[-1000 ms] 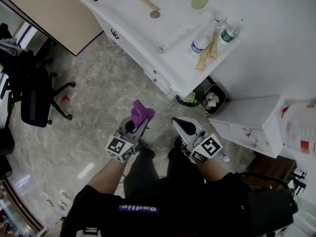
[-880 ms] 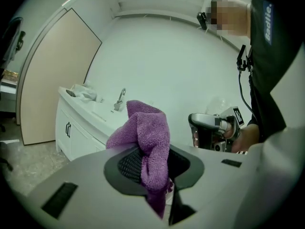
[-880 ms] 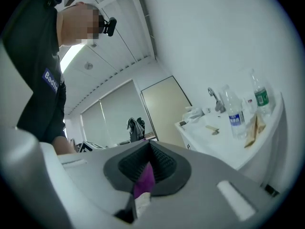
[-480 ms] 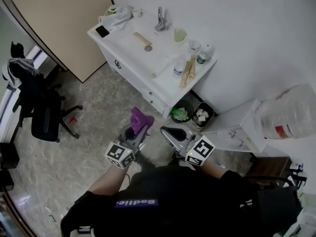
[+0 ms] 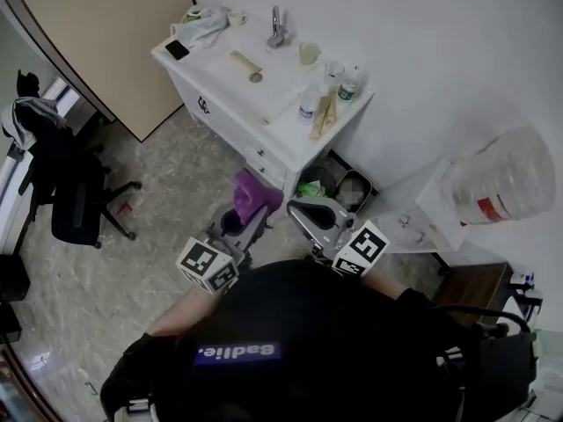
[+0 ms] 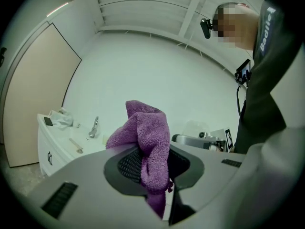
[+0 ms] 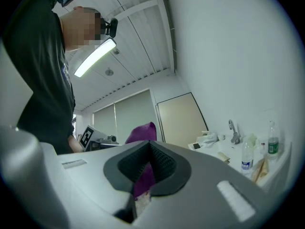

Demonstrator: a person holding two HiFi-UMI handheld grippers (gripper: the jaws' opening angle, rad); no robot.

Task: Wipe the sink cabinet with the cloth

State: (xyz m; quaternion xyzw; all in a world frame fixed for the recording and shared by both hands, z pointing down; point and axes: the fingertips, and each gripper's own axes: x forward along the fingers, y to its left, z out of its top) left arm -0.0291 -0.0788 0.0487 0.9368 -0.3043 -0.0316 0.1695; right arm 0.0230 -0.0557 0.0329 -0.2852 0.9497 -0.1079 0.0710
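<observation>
Purple cloth [image 6: 147,142]: terry, fuzzy looped pile, matt. Shell of left gripper [image 6: 151,168]: smooth matt grey plastic; pads [image 6: 128,166] black, ribbed. White sink cabinet [image 5: 230,117]: smooth, slight sheen. Polished metal faucet [image 5: 276,26]. Glossy veined stone-look floor [image 5: 149,209]. Clear plastic jug [image 5: 501,183]

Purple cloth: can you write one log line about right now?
left gripper: shut on purple cloth | right gripper: jaws together, empty | sink cabinet: ahead, cloth not touching it | wiping: not begun
</observation>
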